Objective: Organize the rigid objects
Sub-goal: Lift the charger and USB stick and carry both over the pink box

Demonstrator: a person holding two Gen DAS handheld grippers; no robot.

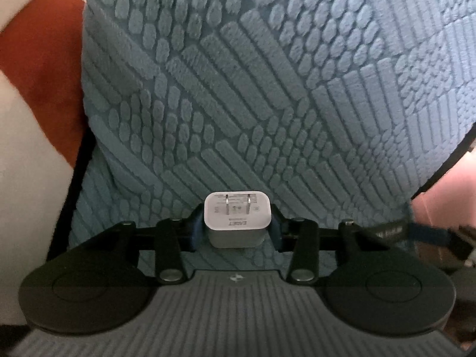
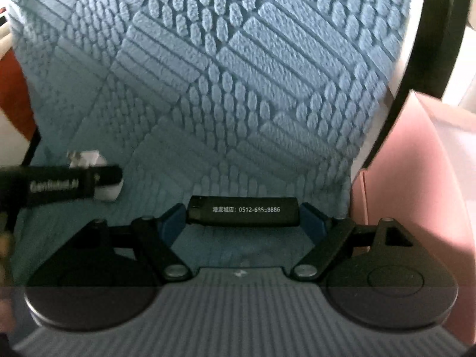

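Left tongs (image 1: 238, 227) clamp charger (image 1: 237, 219) (prongs (image 1: 237, 204) visible only here).

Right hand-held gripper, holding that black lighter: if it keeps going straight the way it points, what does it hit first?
Most likely the blue textured mat. Beyond the black lighter in the right hand-held gripper, only that patterned fabric shows; the pink box sits off to the side. Depth is uncertain.

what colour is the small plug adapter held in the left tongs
White, with two metal prongs: the small cube-shaped plug adapter shows best in the left wrist view.
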